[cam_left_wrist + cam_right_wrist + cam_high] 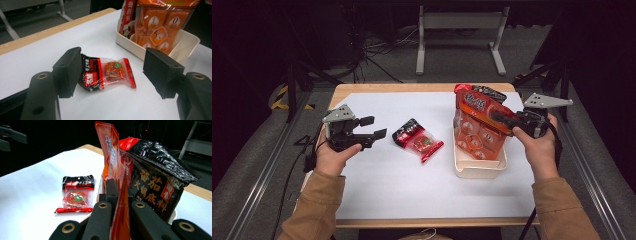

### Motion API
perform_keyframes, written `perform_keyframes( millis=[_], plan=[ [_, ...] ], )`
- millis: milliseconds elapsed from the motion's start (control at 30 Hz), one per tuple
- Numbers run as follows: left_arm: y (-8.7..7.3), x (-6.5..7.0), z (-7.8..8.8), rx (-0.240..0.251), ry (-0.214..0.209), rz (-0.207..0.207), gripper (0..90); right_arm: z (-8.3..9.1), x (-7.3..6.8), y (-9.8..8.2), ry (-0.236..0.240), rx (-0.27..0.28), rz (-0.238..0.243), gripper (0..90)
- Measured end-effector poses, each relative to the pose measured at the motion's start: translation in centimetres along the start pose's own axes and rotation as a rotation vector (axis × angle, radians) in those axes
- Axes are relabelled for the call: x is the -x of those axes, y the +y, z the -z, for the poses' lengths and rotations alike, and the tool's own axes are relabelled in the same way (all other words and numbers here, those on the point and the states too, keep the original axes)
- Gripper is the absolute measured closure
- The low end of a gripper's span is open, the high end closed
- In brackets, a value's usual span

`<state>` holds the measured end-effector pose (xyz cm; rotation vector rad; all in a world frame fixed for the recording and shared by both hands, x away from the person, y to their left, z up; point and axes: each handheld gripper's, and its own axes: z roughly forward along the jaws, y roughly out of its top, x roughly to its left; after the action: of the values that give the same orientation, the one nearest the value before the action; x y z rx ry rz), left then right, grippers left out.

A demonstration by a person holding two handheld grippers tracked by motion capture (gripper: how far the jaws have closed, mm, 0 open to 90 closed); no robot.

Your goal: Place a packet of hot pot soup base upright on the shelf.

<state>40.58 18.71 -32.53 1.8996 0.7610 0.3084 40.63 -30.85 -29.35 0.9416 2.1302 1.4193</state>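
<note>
A small red and black snack packet (418, 140) (106, 72) (77, 195) lies flat on the white tabletop near the middle. My left gripper (374, 127) (113, 60) hovers just left of it, open, with the packet lying ahead between the jaws and untouched. My right gripper (502, 117) (120, 190) is shut on the edge of a large orange snack bag (477, 130) (160, 27) (112, 157). That bag stands upright in a cream tray (479, 167) (190, 40). A black and red pouch (487, 92) (160, 177) stands behind the orange bag.
The white sheet (387, 185) covers most of the wooden table (362, 89). A grey metal stand (459, 35) and cables lie on the floor beyond the far edge. Metal rails (262, 175) run along both sides of the table.
</note>
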Motion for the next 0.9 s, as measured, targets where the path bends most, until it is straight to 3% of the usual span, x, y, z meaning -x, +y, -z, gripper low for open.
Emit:
perform_keyframes(
  millis=[167, 367, 567, 633, 900],
  plan=[
    [-0.1, -0.1, -0.7, -0.008, 0.031, -0.040, 36.7, 0.3, 0.1, -0.2, -0.013, -0.010, -0.017, 88.1],
    [-0.4, -0.6, -1.5, -0.005, 0.041, -0.031, 38.6, 0.4, 0.0, -0.2, -0.032, -0.007, -0.011, 82.9],
    [-0.8, -1.5, -2.2, -0.007, 0.035, 0.010, 39.3, 1.2, -0.1, -0.2, -0.026, 0.018, -0.035, 63.9],
    [-1.0, -1.8, -2.5, -0.015, 0.056, -0.015, 39.1, 1.7, -0.2, -0.2, -0.023, 0.018, -0.036, 56.9],
    [-1.3, -2.2, -3.5, -0.045, 0.074, -0.013, 35.7, 3.8, -0.6, -0.7, -0.064, 0.045, -0.016, 41.9]
  ],
)
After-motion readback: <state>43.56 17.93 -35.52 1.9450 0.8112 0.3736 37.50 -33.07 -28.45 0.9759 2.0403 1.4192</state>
